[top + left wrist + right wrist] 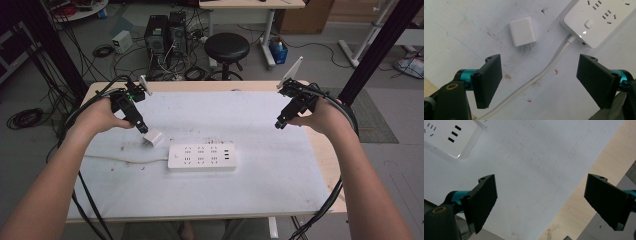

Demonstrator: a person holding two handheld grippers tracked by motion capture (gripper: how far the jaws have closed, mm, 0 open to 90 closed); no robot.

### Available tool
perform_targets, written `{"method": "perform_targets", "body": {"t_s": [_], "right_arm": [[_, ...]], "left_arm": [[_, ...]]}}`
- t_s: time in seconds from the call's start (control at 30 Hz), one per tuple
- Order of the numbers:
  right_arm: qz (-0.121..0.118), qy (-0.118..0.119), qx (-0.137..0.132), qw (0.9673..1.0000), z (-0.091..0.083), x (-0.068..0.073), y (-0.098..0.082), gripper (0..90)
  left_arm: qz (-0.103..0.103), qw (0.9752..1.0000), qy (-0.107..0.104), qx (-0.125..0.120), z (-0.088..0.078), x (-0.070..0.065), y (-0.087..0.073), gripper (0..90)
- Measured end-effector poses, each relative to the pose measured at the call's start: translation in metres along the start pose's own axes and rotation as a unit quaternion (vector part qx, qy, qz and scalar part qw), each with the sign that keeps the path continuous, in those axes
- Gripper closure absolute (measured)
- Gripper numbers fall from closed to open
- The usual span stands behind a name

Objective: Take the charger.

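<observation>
From above, your left gripper (143,129) hovers just left of the charger (152,138), which lies beside the power strip (202,157), unplugged.

Left gripper view: fingers (487,81) wide, empty, charger (522,31) ahead for grasping.

Right gripper view: fingers (482,201) wide, empty, waiting right of the power strip (447,137).

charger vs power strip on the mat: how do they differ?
The charger is a small, near-square block; the power strip is a long flat bar, far larger. The charger lies loose with its two prongs bare; the power strip has a cord trailing from one end and a small light on. Both are white and lie apart.
</observation>
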State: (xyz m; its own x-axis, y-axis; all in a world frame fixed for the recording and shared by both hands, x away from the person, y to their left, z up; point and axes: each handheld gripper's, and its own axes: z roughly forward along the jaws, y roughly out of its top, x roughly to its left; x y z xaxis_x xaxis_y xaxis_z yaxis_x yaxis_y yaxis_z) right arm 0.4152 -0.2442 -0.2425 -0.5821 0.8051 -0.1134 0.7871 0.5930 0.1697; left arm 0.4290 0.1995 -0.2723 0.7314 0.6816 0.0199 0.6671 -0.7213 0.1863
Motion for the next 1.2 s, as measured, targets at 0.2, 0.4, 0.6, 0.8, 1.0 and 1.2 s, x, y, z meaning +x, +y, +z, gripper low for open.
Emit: {"method": "perform_targets", "body": {"t_s": [0.2, 0.4, 0.6, 0.8, 1.0, 1.2], "right_arm": [[-0.001, 0.003, -0.001, 1.0000, -0.001, -0.001, 0.000, 10.8], [0.009, 0.014, -0.010, 0.9998, -0.002, -0.005, 0.000, 10.8], [0.019, 0.020, -0.021, 0.9994, 0.000, -0.008, 0.001, 10.7], [0.011, 0.023, -0.019, 0.9995, 0.005, -0.008, 0.001, 10.8], [0.009, 0.026, -0.022, 0.9994, 0.011, -0.010, 0.000, 10.8], [0.006, 0.028, -0.025, 0.9993, 0.015, -0.011, -0.001, 10.7]], "left_arm": [[0.000, 1.0000, -0.003, -0.010, 0.000, -0.001, 0.004, 20.6], [0.003, 1.0000, 0.002, 0.001, 0.003, -0.002, 0.006, 20.6], [-0.007, 0.9999, 0.001, 0.007, 0.016, 0.001, 0.012, 20.6], [-0.021, 0.9996, 0.000, 0.016, 0.037, 0.005, 0.020, 20.7], [-0.045, 0.9982, -0.003, 0.038, 0.066, 0.013, 0.027, 20.7], [-0.053, 0.9976, -0.008, 0.042, 0.092, 0.019, 0.027, 20.7]]}}
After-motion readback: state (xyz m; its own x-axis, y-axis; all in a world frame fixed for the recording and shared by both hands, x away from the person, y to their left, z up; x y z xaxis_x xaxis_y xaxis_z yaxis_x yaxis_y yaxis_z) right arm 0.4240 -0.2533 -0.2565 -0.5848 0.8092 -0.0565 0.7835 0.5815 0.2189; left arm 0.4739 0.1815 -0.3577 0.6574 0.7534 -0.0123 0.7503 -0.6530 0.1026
